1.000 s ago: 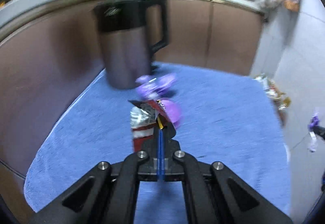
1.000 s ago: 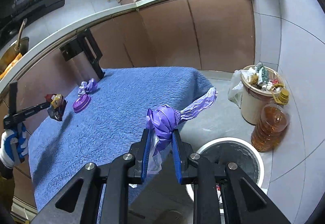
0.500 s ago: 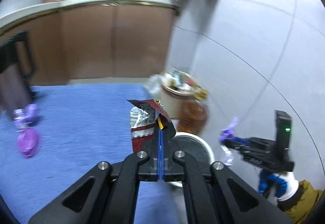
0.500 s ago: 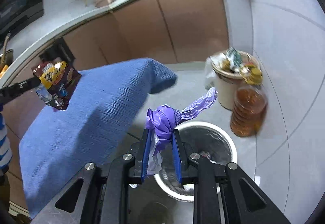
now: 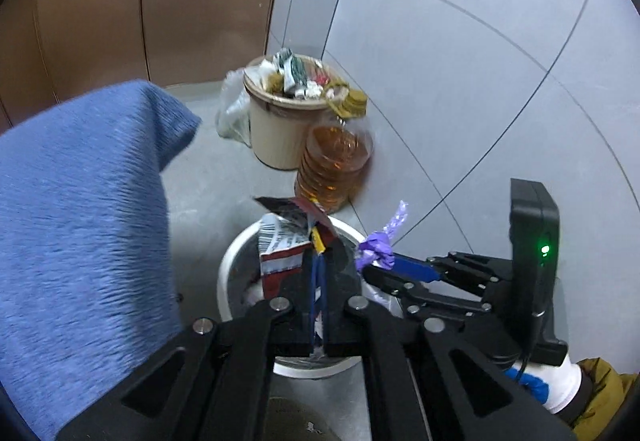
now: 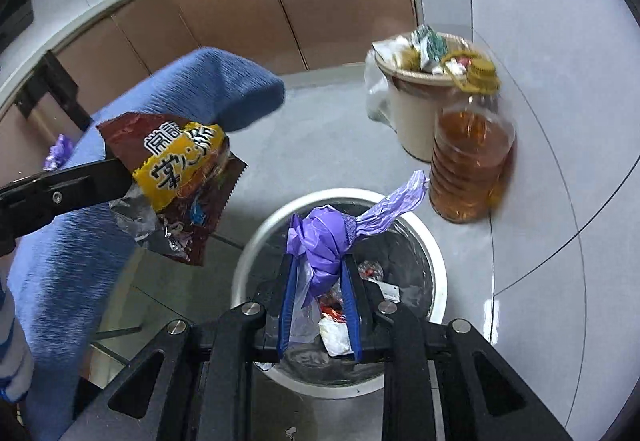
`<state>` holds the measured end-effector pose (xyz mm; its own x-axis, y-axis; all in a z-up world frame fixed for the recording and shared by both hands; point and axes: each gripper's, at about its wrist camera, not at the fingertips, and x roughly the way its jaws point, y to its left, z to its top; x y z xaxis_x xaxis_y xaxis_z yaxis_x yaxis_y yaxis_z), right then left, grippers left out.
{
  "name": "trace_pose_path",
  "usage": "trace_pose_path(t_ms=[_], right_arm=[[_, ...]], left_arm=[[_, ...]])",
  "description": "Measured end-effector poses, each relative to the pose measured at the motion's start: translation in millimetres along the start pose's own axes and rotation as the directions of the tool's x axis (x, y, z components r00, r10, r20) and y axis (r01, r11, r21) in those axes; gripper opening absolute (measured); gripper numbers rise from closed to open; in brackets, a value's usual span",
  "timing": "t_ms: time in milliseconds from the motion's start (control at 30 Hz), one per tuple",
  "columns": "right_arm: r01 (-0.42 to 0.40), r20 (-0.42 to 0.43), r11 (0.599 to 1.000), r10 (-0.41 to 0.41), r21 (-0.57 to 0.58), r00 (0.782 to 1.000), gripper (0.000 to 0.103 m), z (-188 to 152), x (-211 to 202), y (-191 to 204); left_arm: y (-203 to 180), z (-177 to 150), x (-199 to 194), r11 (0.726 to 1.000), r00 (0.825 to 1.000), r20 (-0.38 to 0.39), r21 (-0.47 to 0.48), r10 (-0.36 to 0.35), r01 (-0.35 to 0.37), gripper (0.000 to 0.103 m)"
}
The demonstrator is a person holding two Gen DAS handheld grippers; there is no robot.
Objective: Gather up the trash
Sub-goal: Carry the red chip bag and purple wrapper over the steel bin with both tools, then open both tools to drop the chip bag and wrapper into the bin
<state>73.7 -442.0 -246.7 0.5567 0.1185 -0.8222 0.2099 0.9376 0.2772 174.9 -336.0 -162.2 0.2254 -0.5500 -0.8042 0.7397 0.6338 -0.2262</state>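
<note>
At the left of the right wrist view, your left gripper [image 6: 120, 173] is clenched on the snack wrapper [image 6: 180, 177], which hangs over floor beside the blue cloth [image 6: 80, 261]; let go here and it may miss. At centre, your right gripper [image 6: 320, 281] pinches the purple bag [image 6: 324, 241] above the white bin [image 6: 438, 281]; its tail could snag the rim.
</note>
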Motion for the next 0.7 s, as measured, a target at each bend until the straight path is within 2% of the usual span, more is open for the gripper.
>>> trace_pose_path(t_ms=[167,467,700], right_arm=[[0.033,-0.04,0.999,-0.032,0.024,0.999,0.041,-4,18,-13],[0.063,-0.043,0.997,-0.061,0.053,0.997,0.044,-12,11,-19],[0.073,0.002,0.996,-0.073,0.056,0.997,0.044,-14,-22,-12]], left_arm=[[12,-3,25,0.998,0.998,-0.055,-0.052,-0.039,0.036,0.003],[16,-5,34,0.991,0.992,-0.071,-0.092,-0.104,0.098,0.003],[12,-6,4,0.991,0.994,-0.026,-0.081,-0.105,0.103,0.003]])
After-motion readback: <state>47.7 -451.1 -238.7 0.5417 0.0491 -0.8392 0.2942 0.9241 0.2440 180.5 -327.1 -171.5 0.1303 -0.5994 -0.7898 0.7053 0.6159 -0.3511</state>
